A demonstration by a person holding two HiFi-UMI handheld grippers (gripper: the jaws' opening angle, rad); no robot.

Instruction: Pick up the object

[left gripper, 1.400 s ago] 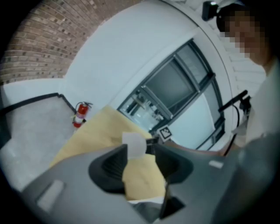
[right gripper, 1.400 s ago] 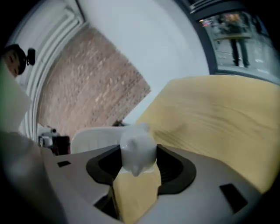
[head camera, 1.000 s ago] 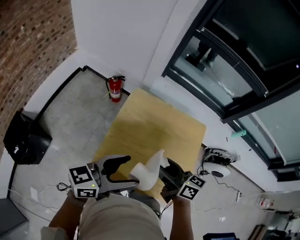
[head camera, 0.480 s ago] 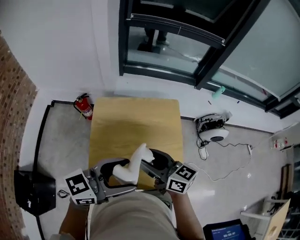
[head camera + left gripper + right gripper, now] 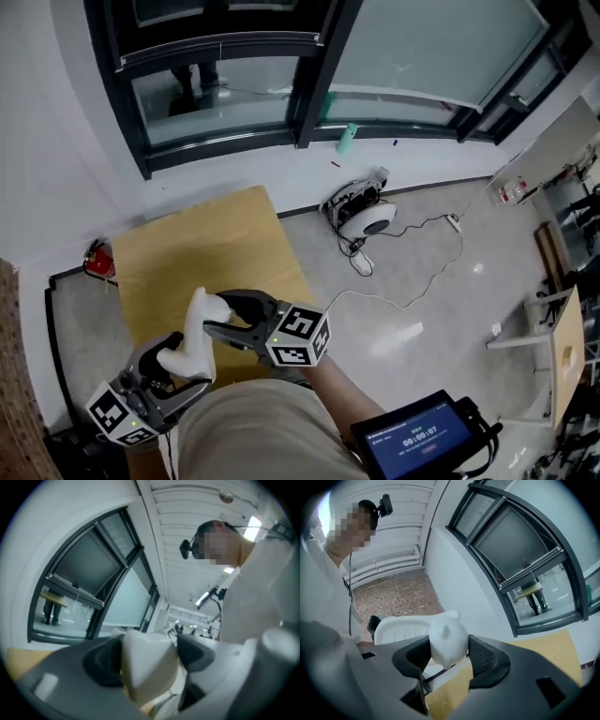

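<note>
A white animal-shaped figure (image 5: 194, 330) hangs above the near edge of the wooden table (image 5: 187, 253), held from both sides. My left gripper (image 5: 178, 364) comes from the lower left and is shut on its broad lower end (image 5: 147, 667); its jaws have just been closing with the figure between them. My right gripper (image 5: 214, 319), marker cube toward me, is shut on the narrower upper end, whose rounded tip with small bumps (image 5: 447, 639) sits between the ribbed pads (image 5: 483, 657). Both grippers point roughly level.
A red fire extinguisher (image 5: 97, 262) stands by the wall left of the table. A white round device with trailing cables (image 5: 370, 217) lies on the floor to the right. Dark window frames (image 5: 309, 84) run along the far wall. A screen device (image 5: 422, 439) is at my lower right.
The head view has swung to the right, so the table now sits at the left. Both grippers stay on the white figure, which has shifted left and stands more upright.
</note>
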